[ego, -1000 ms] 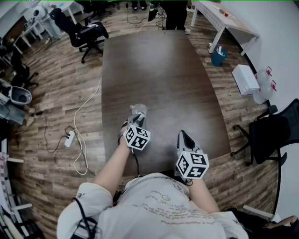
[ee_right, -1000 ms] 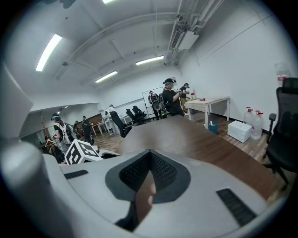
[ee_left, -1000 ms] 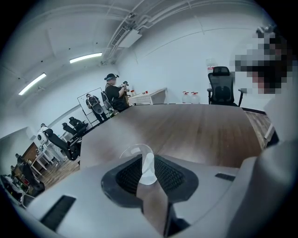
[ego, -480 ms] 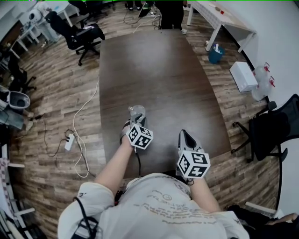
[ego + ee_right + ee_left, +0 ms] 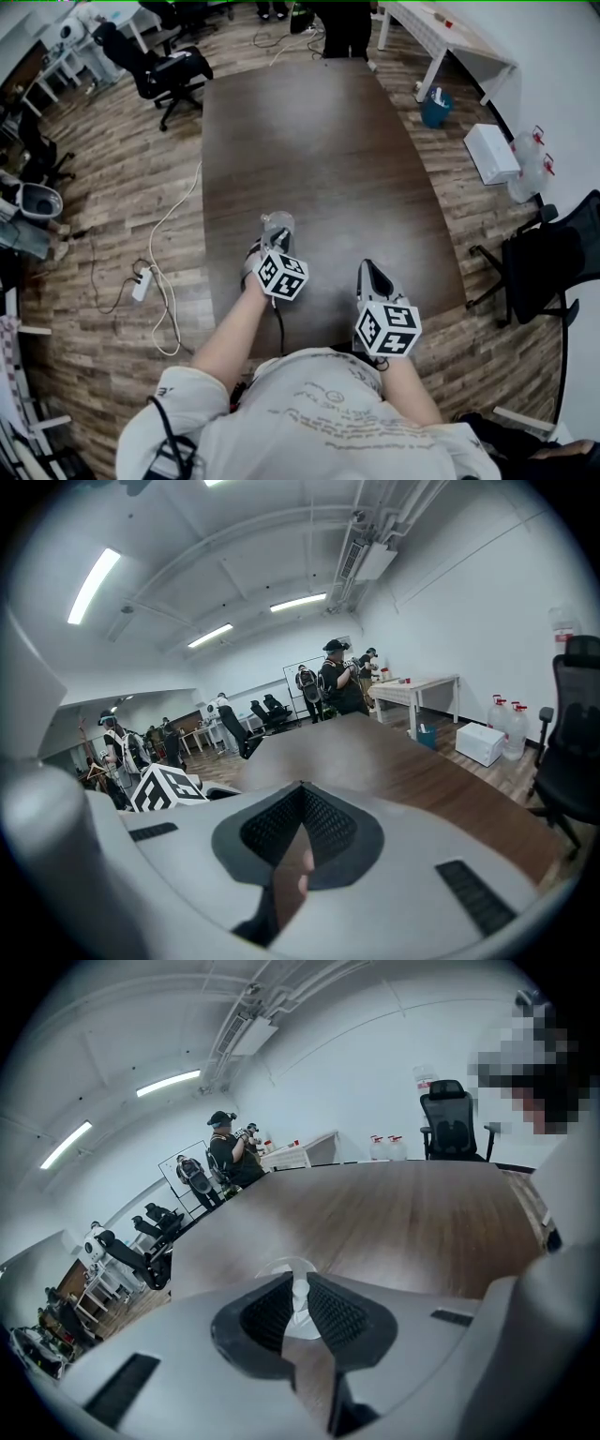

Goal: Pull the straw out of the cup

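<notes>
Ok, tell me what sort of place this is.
Probably an open office or lab: a long table, wheeled office chairs, white desks, and a power strip on the wood floor.

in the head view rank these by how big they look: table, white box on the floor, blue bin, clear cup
1. table
2. white box
3. blue bin and clear cup: about alike; the left gripper, shut on the straw, covers part of the cup.

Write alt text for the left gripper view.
The left gripper is shut on a white straw standing in a clear cup on a dark wooden table. Beyond the table stand people and an office chair.
</notes>
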### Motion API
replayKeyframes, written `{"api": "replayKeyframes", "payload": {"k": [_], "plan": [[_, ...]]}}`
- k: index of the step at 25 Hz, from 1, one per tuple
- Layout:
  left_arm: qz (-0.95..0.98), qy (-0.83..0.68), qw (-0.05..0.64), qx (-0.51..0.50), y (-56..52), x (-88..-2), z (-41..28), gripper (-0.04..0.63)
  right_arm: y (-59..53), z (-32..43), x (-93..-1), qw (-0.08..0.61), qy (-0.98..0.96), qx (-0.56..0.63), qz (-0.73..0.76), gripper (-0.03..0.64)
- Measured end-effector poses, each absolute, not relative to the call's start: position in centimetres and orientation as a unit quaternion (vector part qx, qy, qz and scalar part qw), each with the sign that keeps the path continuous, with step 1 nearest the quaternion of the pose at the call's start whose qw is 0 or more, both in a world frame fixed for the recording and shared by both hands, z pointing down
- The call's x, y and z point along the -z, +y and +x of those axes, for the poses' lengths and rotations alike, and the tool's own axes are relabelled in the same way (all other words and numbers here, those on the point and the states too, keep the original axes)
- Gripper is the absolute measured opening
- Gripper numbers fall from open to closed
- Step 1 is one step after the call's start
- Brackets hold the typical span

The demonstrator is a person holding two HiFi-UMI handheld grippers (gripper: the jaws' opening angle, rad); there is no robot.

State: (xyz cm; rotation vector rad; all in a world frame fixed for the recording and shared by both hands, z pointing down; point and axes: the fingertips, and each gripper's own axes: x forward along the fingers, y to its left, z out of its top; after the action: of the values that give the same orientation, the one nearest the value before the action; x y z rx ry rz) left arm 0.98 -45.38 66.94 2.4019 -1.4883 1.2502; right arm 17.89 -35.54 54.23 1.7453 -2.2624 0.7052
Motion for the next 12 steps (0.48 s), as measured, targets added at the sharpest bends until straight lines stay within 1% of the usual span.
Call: {"api": "replayKeyframes", "payload": {"k": [3, 6, 10, 12], "plan": [[0.778, -0.488, 0.022, -0.395, -45.3, -65.7, 0.6, 0.054, -35.5, 17.4, -54.1, 0.099, -0.768, -0.238, 0.586, 0.015], [0.781, -0.503, 0.034, -0.368, -45.0, -63.7, 0.0, 0.054, -35.4, 16.9, -54.0, 0.098, -0.771, -0.238, 0.582, 0.015], [0.793, -0.529, 0.071, -0.293, -44.3, -59.9, -0.9, 0.054, -35.5, 16.0, -53.8, 0.097, -0.779, -0.238, 0.572, 0.015], [0.800, -0.537, 0.079, -0.254, -43.7, -58.0, -1.6, 0.054, -35.5, 15.3, -53.8, 0.097, -0.784, -0.236, 0.566, 0.015]]}}
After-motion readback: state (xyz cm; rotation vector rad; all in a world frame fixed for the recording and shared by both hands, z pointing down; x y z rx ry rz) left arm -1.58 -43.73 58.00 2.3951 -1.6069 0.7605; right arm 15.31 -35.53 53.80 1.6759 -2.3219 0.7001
